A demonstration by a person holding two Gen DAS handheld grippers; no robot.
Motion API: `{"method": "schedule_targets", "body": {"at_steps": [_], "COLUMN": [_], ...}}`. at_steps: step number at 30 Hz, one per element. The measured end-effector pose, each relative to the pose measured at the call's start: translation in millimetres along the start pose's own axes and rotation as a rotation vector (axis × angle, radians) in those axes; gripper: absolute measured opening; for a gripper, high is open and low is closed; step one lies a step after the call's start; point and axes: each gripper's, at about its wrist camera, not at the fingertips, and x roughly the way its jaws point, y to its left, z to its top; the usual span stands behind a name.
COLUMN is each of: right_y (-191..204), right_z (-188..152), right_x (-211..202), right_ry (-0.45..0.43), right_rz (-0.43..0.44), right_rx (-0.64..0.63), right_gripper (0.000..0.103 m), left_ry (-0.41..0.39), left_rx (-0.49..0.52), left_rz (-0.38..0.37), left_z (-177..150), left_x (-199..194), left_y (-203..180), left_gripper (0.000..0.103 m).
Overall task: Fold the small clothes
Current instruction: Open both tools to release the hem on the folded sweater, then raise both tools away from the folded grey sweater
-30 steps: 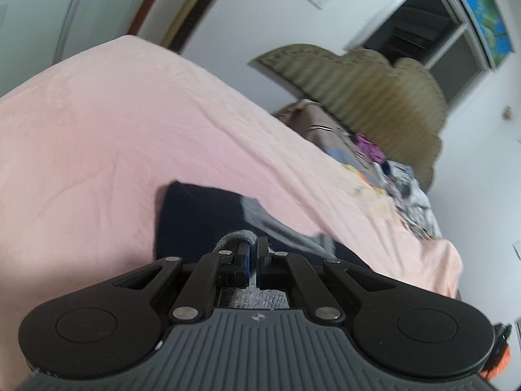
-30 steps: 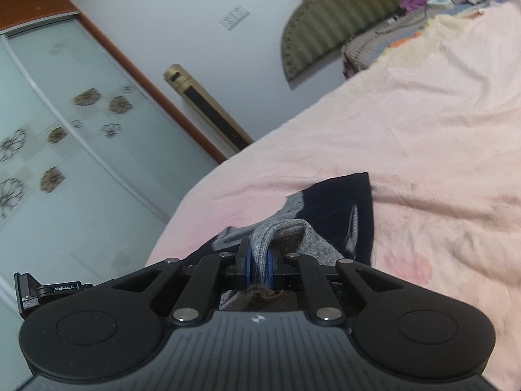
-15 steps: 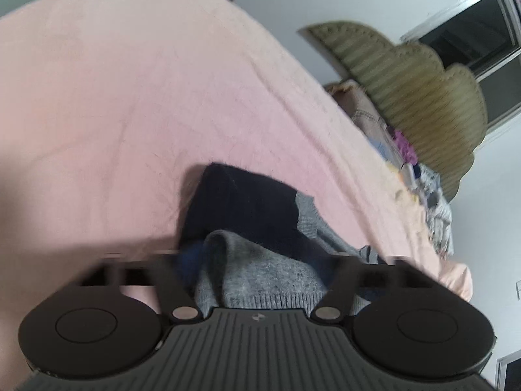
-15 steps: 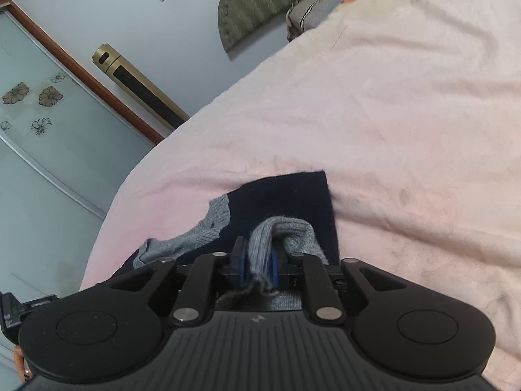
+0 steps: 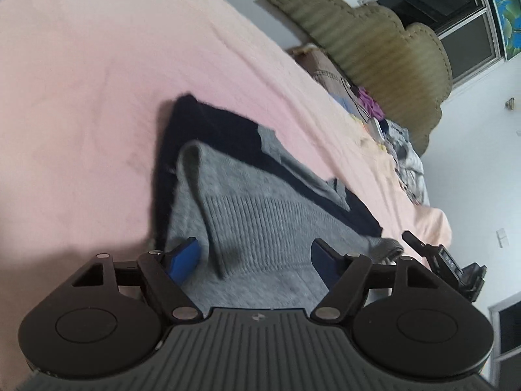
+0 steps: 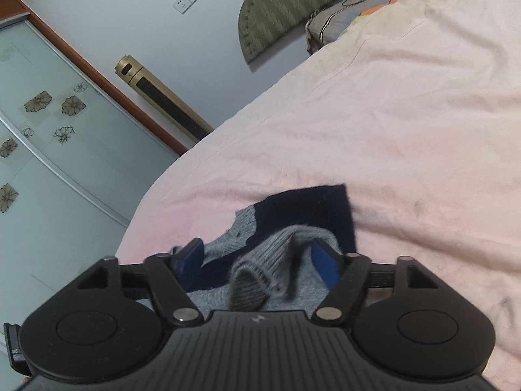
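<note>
A small navy and grey knit sweater (image 5: 267,208) lies on the pink bed sheet (image 5: 97,97), its grey ribbed hem folded up over the navy body. My left gripper (image 5: 255,259) is open just above the grey hem, holding nothing. In the right wrist view the sweater (image 6: 299,215) lies under my right gripper (image 6: 257,262), which is open; a raised grey fold (image 6: 250,280) stands loose between its blue pads (image 6: 325,265). The other gripper's tip (image 5: 446,260) shows at the sweater's far side.
An olive padded headboard (image 5: 374,39) and a heap of clothes (image 5: 400,143) lie at the bed's far end. A gold tower fan (image 6: 162,101) and glass wardrobe doors (image 6: 49,137) stand beside the bed. The sheet (image 6: 407,114) stretches beyond the sweater.
Both grippers held the grey hem shut a second ago. They carried it forward over the navy body, then both opened and let it go.
</note>
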Motion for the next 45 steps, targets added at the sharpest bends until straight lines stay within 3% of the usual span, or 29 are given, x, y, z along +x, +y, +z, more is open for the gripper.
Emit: {"method": "schedule_targets", "body": {"at_steps": [6,11,14,15,16,20,22,25,27,31,32,33,35,38,41,45], "right_y": [0,10,15,15,14,13,10,1,-4,-19,-18,-14,1,21,24,13], "right_z": [-4,-19,-25,-24,-22,-3,9,20,24,24,23,21,16,10,8,7], "right_x": [-13,-12,0,5,11,28,31,34,34,24,19,14,6,17,35,28], "right_ry": [-0.001,0.100,0.156,0.162,0.167,0.138,0.107,0.065,0.036,-0.024,-0.046,-0.064,-0.072,0.022,0.051,-0.110], "right_rz": [0.014,0.070,0.066,0.059,0.063,0.063,0.055,0.061,0.073,0.067,0.035,0.013,0.052,0.124,-0.044,-0.430], "right_rx": [-0.001,-0.061,-0.106,-0.108,-0.108,-0.094,-0.072,-0.007,0.025,0.124,0.112,0.085,-0.008,-0.086,-0.114,-0.175], "right_gripper": [0.074,0.074,0.074,0.074,0.074,0.074,0.074,0.074,0.076,0.078,0.080,0.080,0.080,0.086,0.086,0.088], "left_ry": [0.029,0.042,0.071,0.075,0.078,0.017,-0.055,-0.165,-0.187,-0.175,-0.182,-0.192,-0.221,-0.238,-0.226,-0.169], "left_rx": [-0.048,-0.024,-0.022,-0.020,-0.005,-0.042,-0.090,-0.189,-0.273,-0.264,-0.225,-0.194,-0.155,-0.043,0.063,0.160], "left_rz": [-0.021,-0.023,-0.033,-0.020,-0.007,0.000,-0.017,-0.046,-0.047,0.081,0.094,0.105,0.146,0.163,0.243,0.239], "left_z": [1,3,6,7,9,26,41,70,86,92,89,86,78,67,48,27], "left_x": [17,28,39,43,47,49,45,42,48,54,51,48,40,29,20,3], "left_y": [7,-3,-12,-14,-17,-23,-22,-13,-3,-2,-5,-7,-14,-27,-31,-21], "left_gripper": [0.074,0.069,0.032,0.007,0.003,0.003,0.003,0.004,0.004,0.011,0.022,0.044,0.070,0.071,0.072,0.073]}}
